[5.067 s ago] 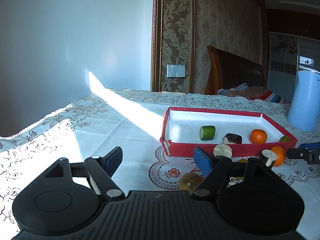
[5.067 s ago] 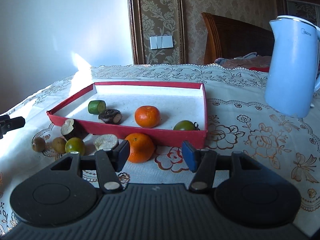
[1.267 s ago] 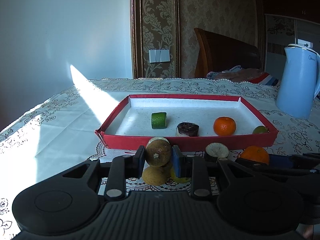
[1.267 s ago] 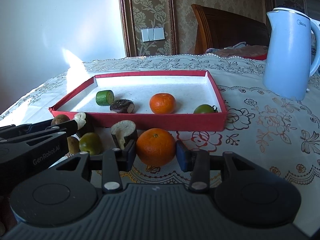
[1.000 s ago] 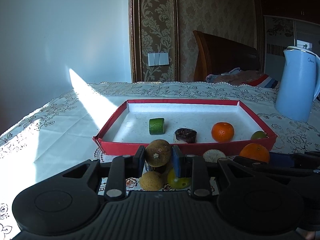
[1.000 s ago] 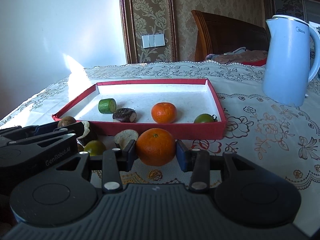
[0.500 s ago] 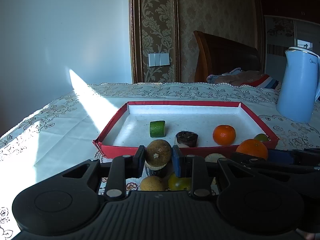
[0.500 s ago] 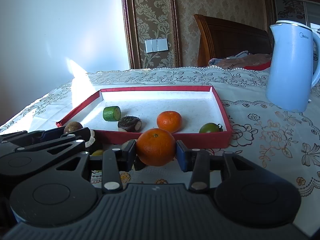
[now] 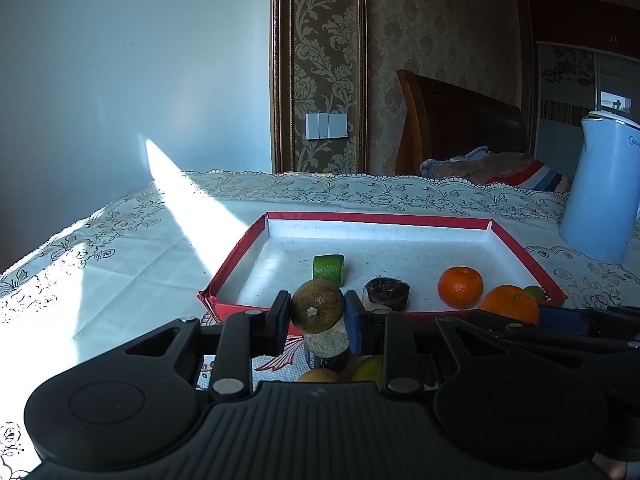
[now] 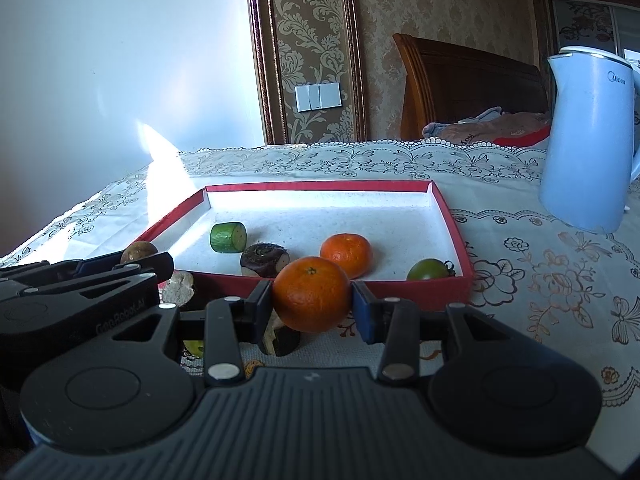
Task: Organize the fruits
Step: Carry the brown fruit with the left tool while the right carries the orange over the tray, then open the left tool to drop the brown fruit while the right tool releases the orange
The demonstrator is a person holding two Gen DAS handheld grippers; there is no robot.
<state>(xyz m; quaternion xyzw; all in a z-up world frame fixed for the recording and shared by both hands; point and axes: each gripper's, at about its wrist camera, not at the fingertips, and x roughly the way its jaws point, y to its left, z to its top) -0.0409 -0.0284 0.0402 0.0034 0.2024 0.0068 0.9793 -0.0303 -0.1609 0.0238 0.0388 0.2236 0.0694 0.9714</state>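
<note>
My left gripper [image 9: 318, 314] is shut on a small brown round fruit [image 9: 317, 311], held above the table just before the near wall of a red tray [image 9: 380, 218]. My right gripper [image 10: 313, 307] is shut on an orange [image 10: 312, 294], also lifted near the tray's [image 10: 320, 187] front wall. Inside the tray lie a green cucumber piece [image 10: 228, 237], a dark chunk [image 10: 264, 261], a second orange [image 10: 347, 255] and a green tomato [image 10: 428, 270]. On the cloth below the grippers rest a pale cut chunk [image 9: 326, 344] and small yellow-green fruits [image 9: 368, 368].
A light blue kettle [image 10: 588, 136] stands on the table to the right of the tray. The lace tablecloth [image 10: 540, 280] covers the table; its left edge is sunlit. A wooden headboard [image 9: 456, 120] and bedding lie beyond the table's far edge.
Both grippers have risen a little and edged toward the tray with their fruits still held. The loose pieces on the cloth sit lower in view.
</note>
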